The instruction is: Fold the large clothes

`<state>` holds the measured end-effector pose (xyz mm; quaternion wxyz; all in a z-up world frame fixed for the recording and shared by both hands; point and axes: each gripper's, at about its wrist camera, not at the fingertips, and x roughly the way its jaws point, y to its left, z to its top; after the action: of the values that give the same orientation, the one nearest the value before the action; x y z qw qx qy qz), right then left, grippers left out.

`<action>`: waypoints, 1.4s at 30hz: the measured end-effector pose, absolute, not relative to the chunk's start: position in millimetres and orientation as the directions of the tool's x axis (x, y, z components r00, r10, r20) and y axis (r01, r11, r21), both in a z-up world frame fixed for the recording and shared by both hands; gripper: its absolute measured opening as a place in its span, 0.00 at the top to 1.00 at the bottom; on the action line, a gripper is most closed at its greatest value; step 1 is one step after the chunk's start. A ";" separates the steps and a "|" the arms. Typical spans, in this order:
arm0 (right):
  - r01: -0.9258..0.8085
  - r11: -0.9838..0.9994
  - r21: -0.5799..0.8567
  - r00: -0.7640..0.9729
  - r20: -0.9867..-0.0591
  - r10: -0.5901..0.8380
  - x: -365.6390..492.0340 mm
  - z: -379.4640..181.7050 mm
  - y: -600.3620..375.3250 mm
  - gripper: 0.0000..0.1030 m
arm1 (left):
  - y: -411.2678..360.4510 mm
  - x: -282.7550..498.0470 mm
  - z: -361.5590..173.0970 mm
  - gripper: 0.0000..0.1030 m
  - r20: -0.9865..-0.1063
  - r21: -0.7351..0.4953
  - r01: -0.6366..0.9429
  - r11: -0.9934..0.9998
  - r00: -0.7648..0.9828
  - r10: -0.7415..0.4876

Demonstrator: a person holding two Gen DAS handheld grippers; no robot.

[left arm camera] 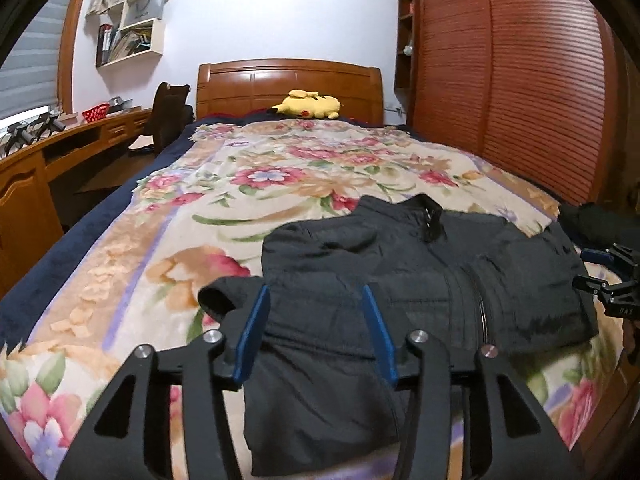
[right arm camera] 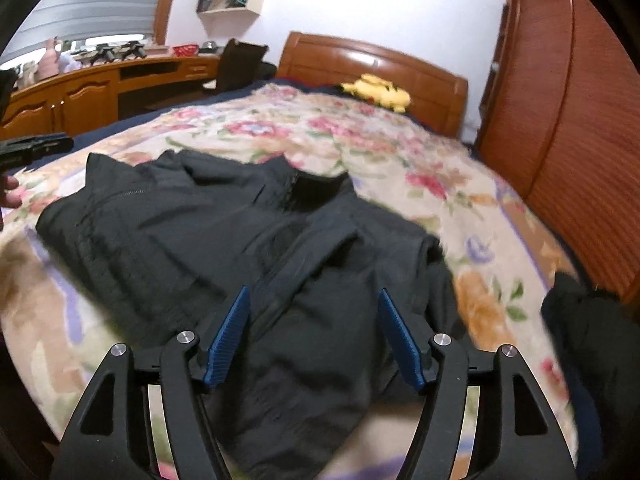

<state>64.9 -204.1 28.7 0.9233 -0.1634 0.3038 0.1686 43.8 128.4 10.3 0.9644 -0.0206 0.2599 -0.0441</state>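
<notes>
Hovering apart-jawed, both tongs [left arm camera: 316, 300] [right arm camera: 314, 300] flank the black jacket [left arm camera: 420, 280]; another dark garment [right arm camera: 592, 340], perhaps, lies beside.

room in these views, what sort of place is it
A bedroom, most likely in a home: a bed with a wooden headboard, a slatted wardrobe beside it, and a desk along the window wall.

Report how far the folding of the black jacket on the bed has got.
Done: the black jacket lies zipped and front up on the floral blanket, both sleeves folded in across the chest. In hand: nothing; the left claw and right claw hang open over its lower half, gripping no cloth. Left: probably folding the hem up toward the collar to finish a compact bundle.
</notes>
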 end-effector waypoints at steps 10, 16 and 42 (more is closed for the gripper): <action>-0.362 0.927 -0.099 0.664 -0.725 0.182 54.8 -6.3 -235.4 0.26 | 127.2 38.6 3.5 0.49 -0.508 -0.061 0.081 0.995 0.856 -0.100; -0.435 0.900 -0.015 0.570 -0.778 0.262 54.8 -23.5 -225.9 0.26 | 129.6 41.1 0.7 0.48 -0.514 -0.058 0.076 0.995 0.853 -0.095; -0.378 0.905 -0.196 0.773 -0.605 0.192 225.6 82.6 -218.2 0.96 | 130.9 70.7 3.7 0.48 -0.509 -0.080 0.038 0.996 0.857 -0.074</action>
<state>225.6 -218.2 82.6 0.9286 -0.1550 0.3002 0.1535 70.7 130.9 3.7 0.9631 -0.0337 0.2654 -0.0292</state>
